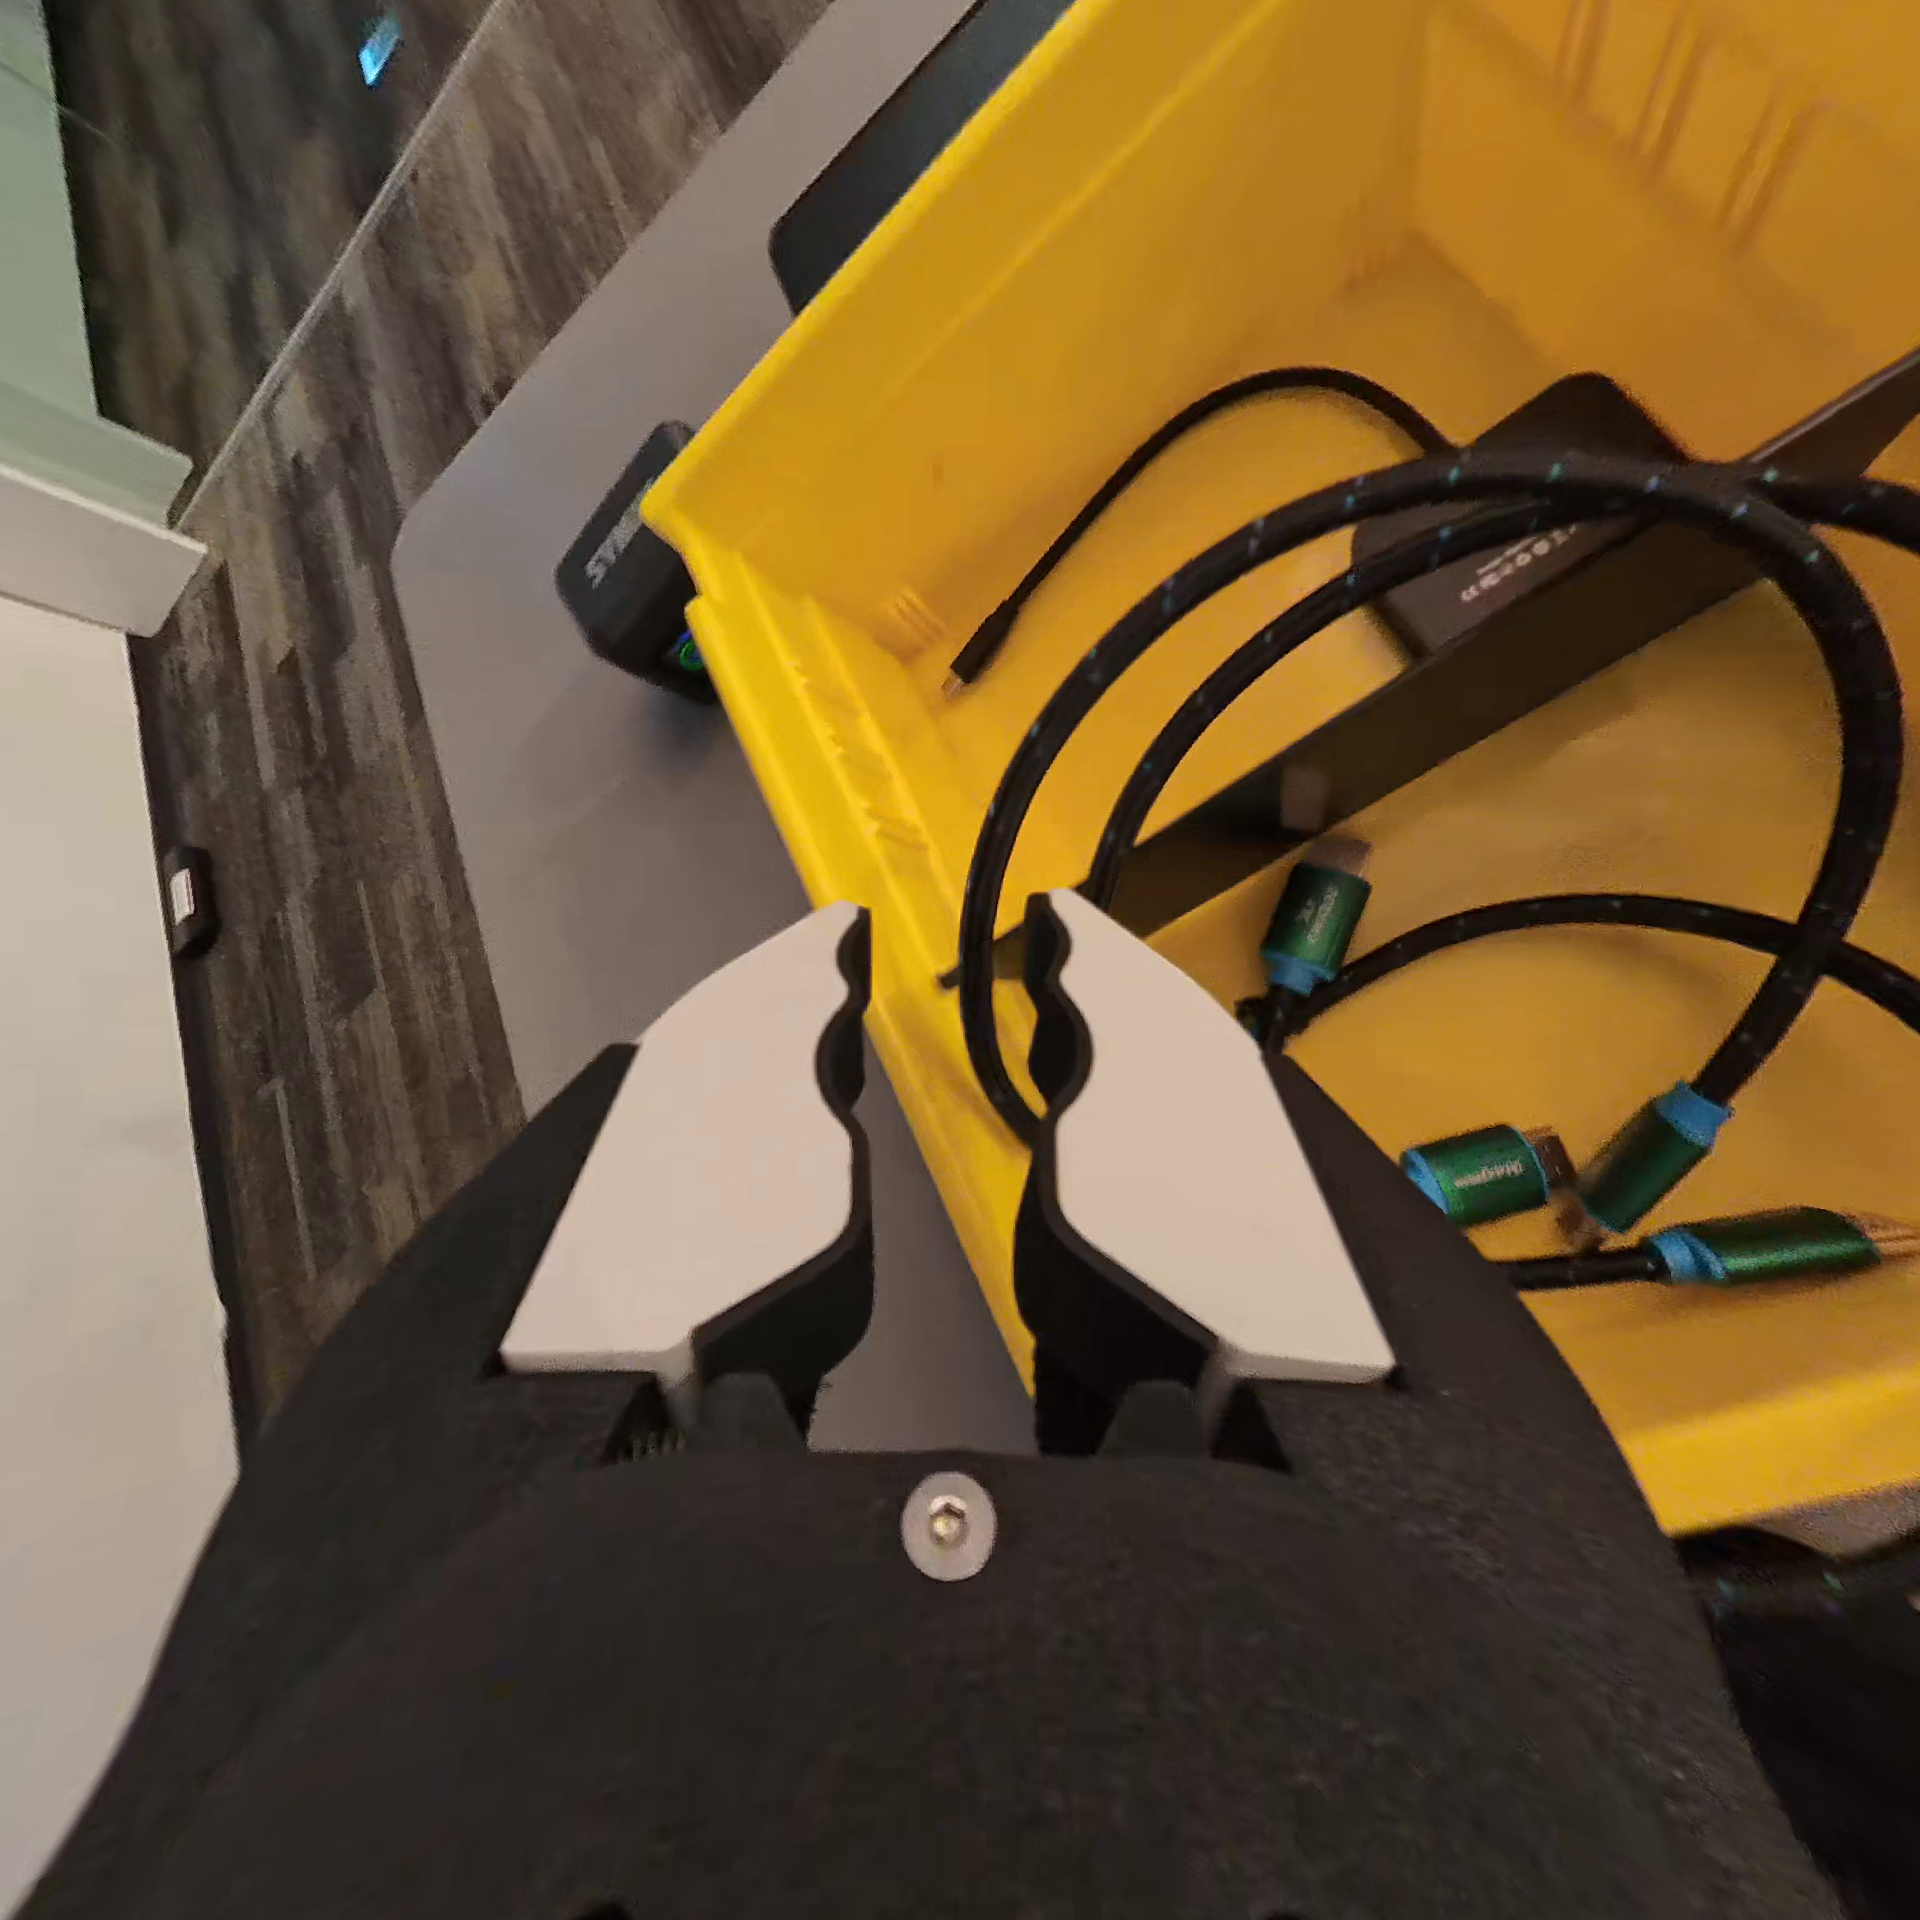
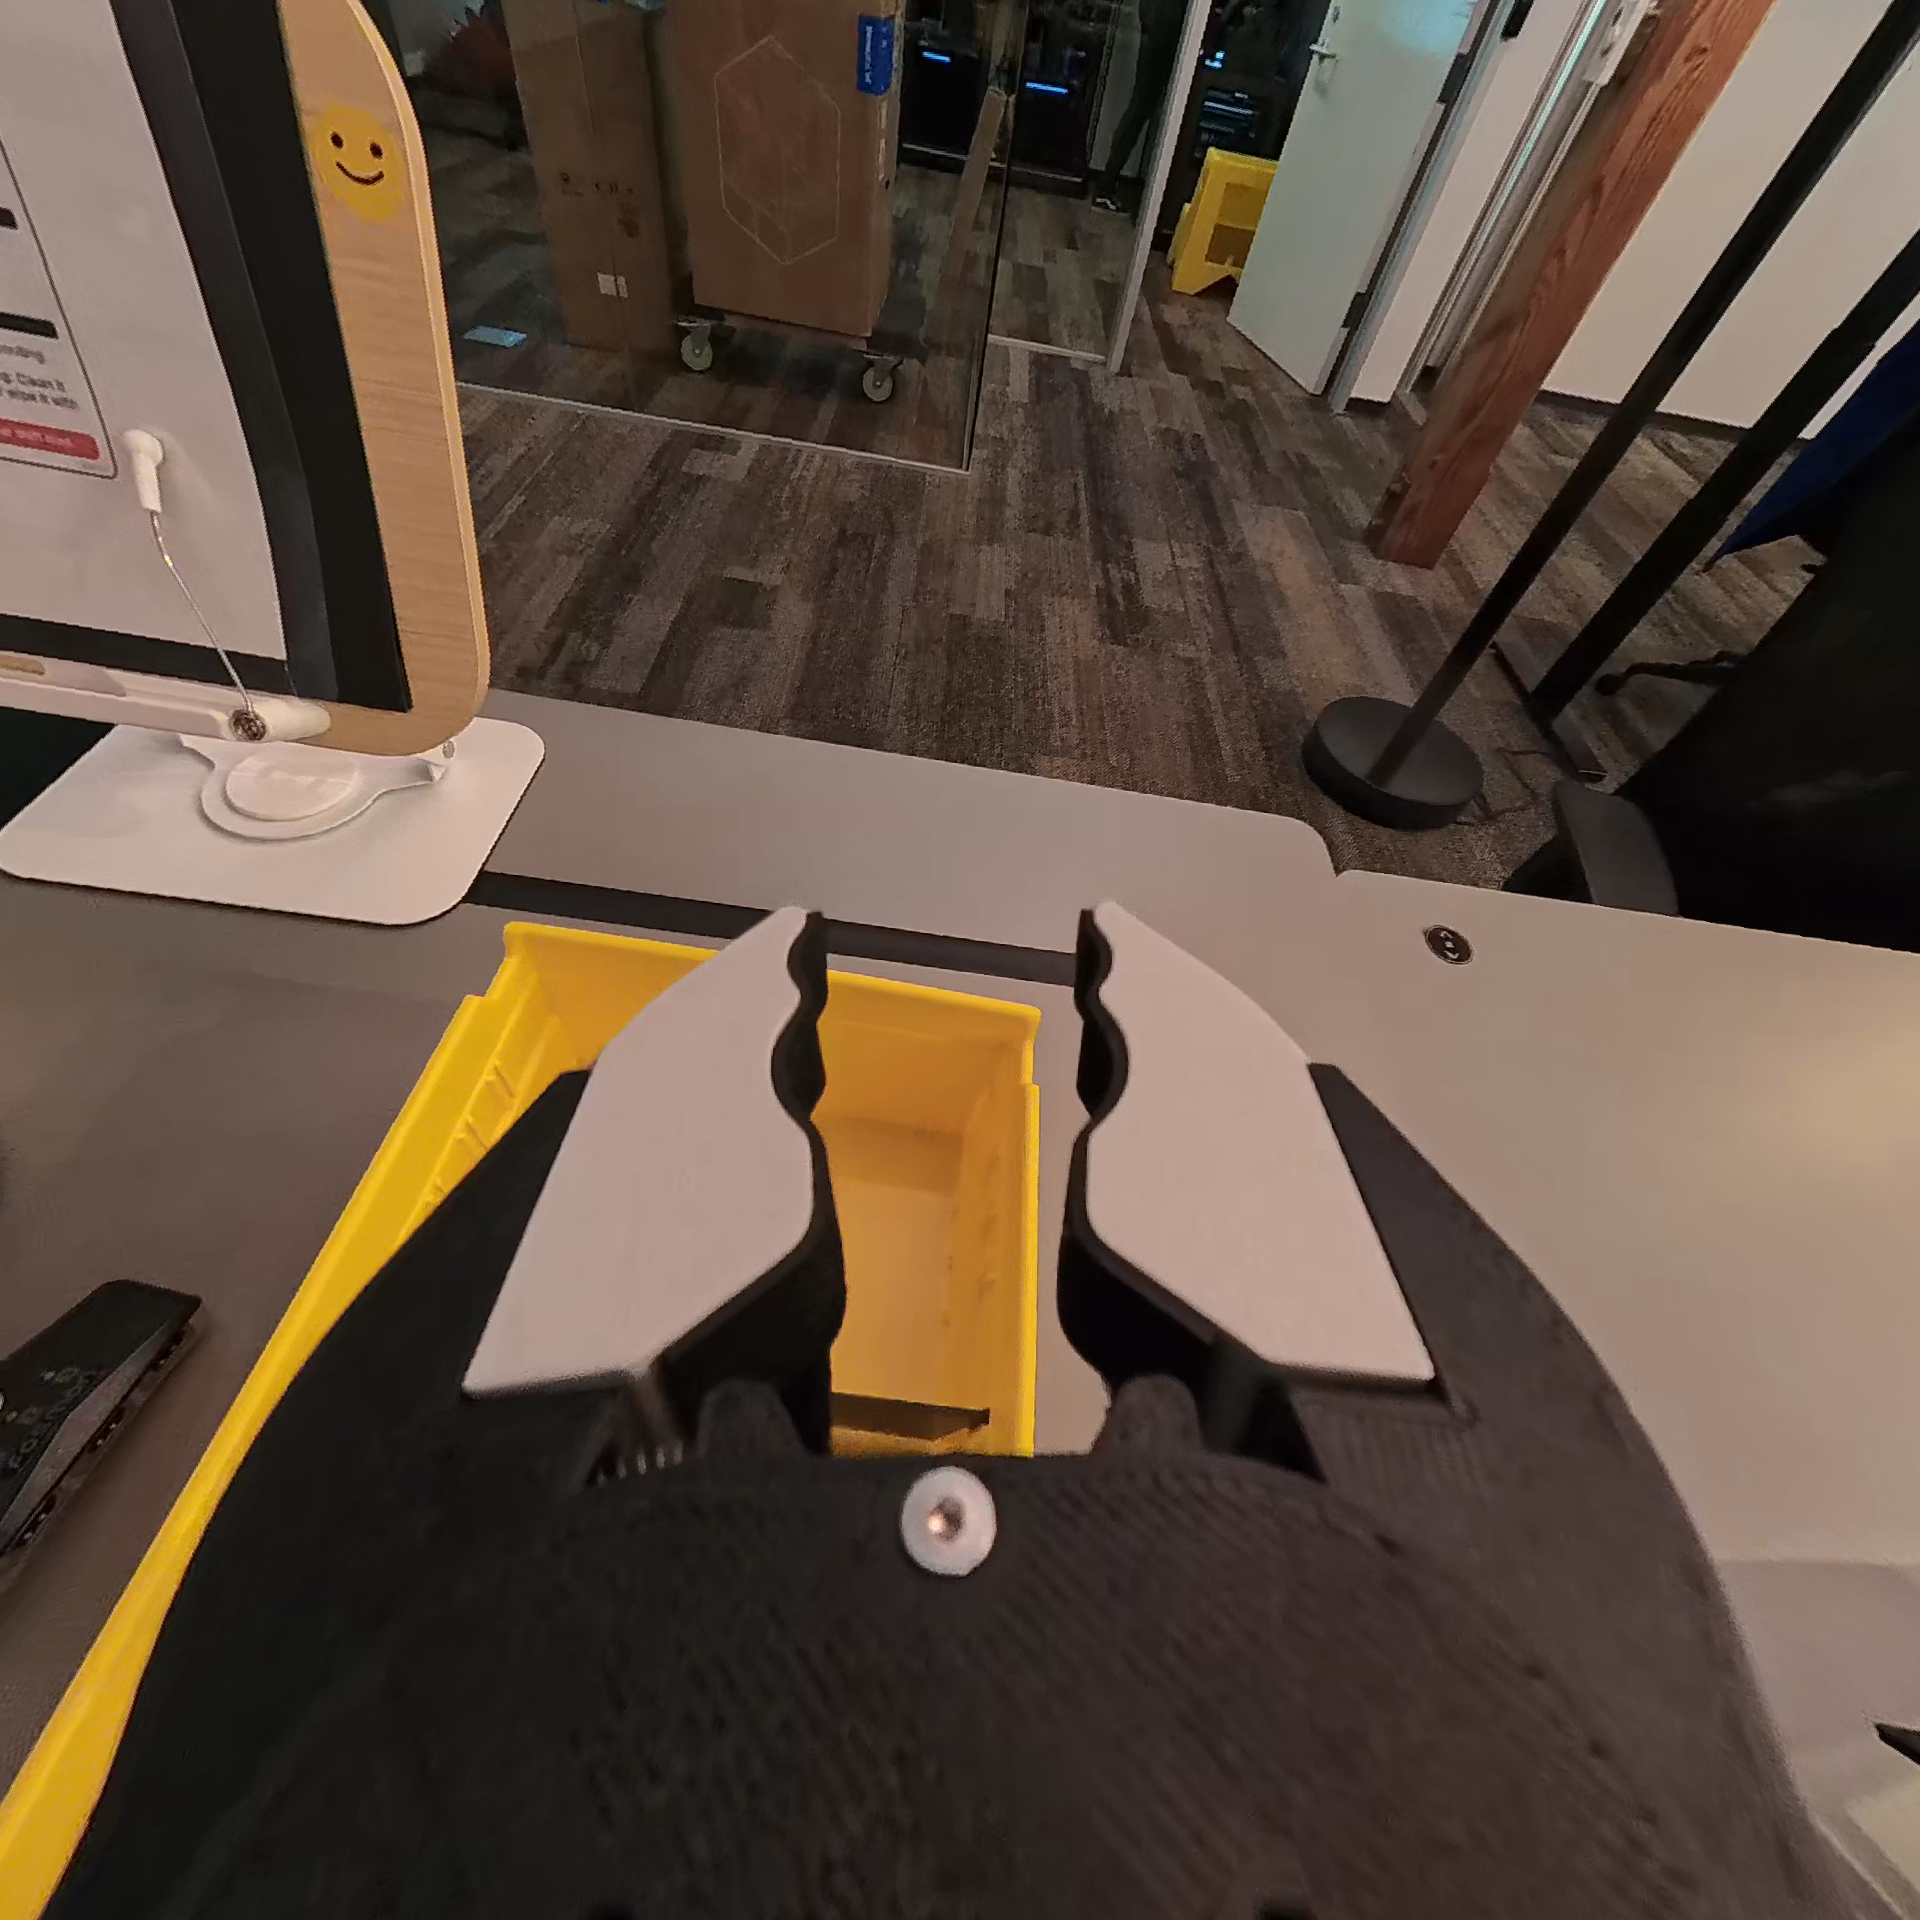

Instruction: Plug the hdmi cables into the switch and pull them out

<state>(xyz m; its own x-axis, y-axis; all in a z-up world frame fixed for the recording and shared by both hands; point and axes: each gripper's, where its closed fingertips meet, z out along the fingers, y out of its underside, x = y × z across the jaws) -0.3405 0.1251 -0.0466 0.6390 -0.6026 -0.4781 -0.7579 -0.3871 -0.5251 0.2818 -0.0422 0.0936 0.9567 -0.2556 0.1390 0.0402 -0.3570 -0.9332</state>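
Fingers (image 1: pixel 1132 1122) spread, yellow bin (image 1: pixel 1039 343), cables' (image 1: pixel 1455 488) ends cropped

Warm indoor light, soft shadows, motion blur toward frame tops (left view worse), wide-angle edge bending

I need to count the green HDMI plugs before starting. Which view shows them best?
The left wrist view: four green plugs lie in the yellow bin on braided black cables, unobstructed. The right wrist view shows no plugs; the right gripper hides most of the bin's interior.
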